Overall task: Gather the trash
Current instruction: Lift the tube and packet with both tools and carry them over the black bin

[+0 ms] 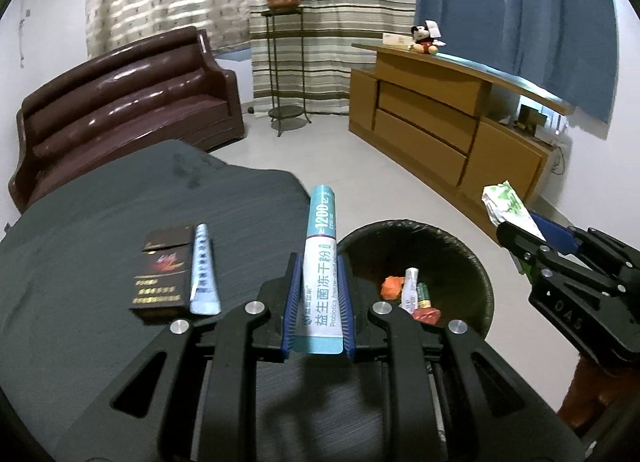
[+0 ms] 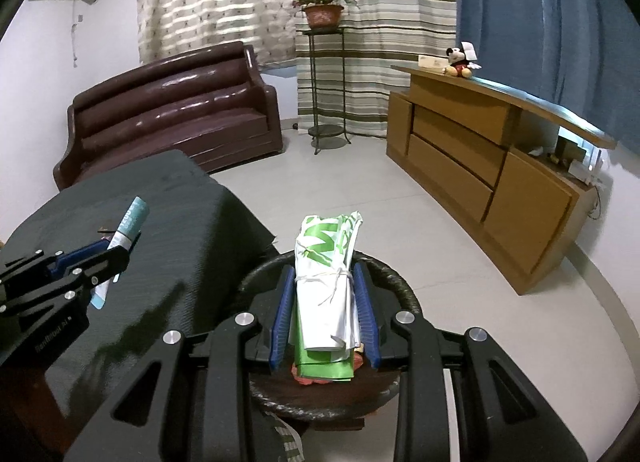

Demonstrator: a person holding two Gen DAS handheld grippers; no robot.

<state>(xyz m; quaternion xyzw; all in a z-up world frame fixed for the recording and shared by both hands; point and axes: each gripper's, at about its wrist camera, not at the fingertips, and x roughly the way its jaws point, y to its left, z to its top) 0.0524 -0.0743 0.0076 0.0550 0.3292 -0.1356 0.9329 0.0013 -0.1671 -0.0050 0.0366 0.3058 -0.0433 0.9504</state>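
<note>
My left gripper (image 1: 318, 274) is shut on a white and teal probiotics sachet (image 1: 320, 262), held above the edge of the dark table (image 1: 100, 202); it also shows in the right wrist view (image 2: 122, 244). My right gripper (image 2: 324, 282) is shut on a green and white tied plastic bag (image 2: 326, 274), held directly over the black trash bin (image 2: 400, 282). The bag shows in the left wrist view (image 1: 508, 206) to the right of the bin (image 1: 440, 238). The bin holds an orange wrapper (image 1: 392, 287), a small white bottle (image 1: 409, 288) and other scraps.
A dark cigarette box (image 1: 162, 270) and a light blue sachet (image 1: 203, 272) lie on the table left of my left gripper. A maroon sofa (image 1: 120, 102), a plant stand (image 1: 286, 74) and a wooden cabinet (image 1: 440, 122) stand around the grey floor.
</note>
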